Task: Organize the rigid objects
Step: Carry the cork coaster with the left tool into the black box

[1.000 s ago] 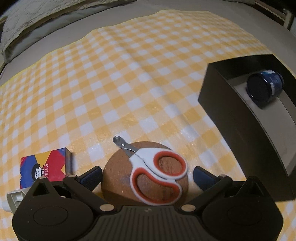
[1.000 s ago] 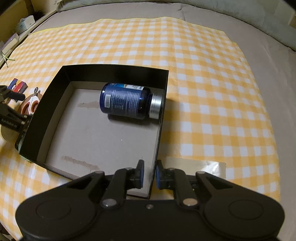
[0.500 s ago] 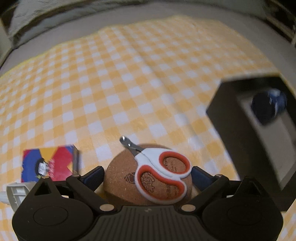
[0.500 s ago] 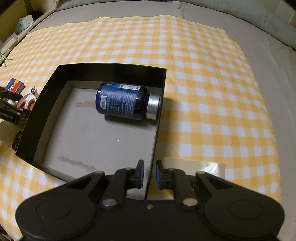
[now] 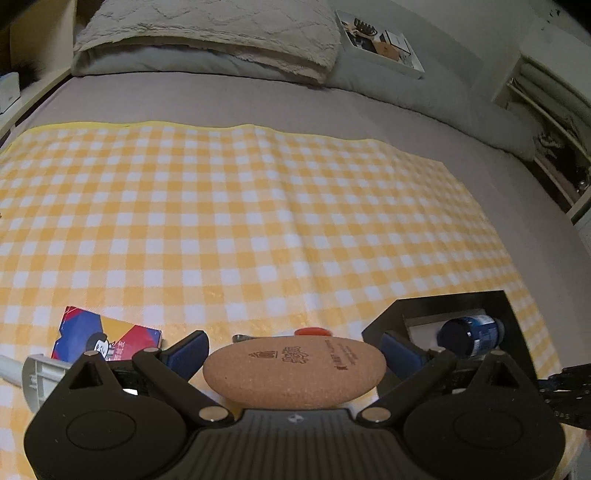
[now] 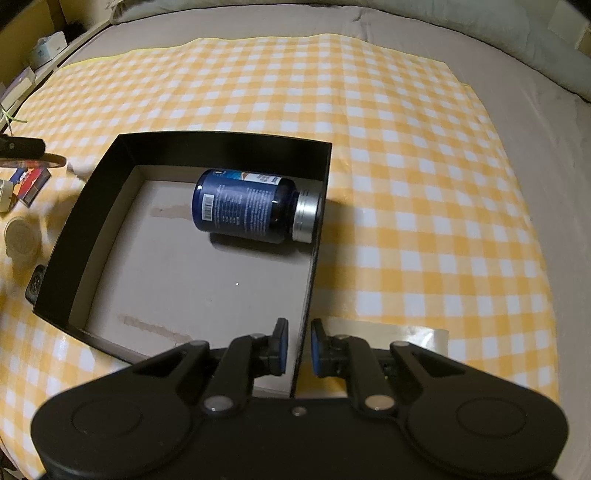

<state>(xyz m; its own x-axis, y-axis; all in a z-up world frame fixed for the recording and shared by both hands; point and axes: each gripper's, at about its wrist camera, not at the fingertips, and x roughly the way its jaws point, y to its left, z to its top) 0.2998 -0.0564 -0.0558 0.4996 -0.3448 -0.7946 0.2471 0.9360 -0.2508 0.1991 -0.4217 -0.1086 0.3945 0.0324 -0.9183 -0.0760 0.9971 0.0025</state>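
My left gripper (image 5: 293, 349) is shut on a round cork coaster (image 5: 294, 371) and holds it nearly level above the cloth. Red-and-white scissors (image 5: 312, 331) lie on the coaster's far side, mostly hidden behind it. My right gripper (image 6: 297, 349) is shut on the right wall of a black box (image 6: 221, 146). A dark blue bottle (image 6: 245, 210) with a silver cap lies on its side inside the box, also seen in the left wrist view (image 5: 471, 334).
A colourful card box (image 5: 105, 338) and a white plastic piece (image 5: 40, 373) lie left of the coaster. A round beige lid (image 6: 22, 240) and a dark object (image 6: 35, 286) lie left of the black box. A pillow (image 5: 207, 33) lies at the bed's head.
My left gripper has lifted and tilted the coaster with the scissors, so the view now looks across the bed. The black box has shifted slightly. My right gripper keeps its hold.
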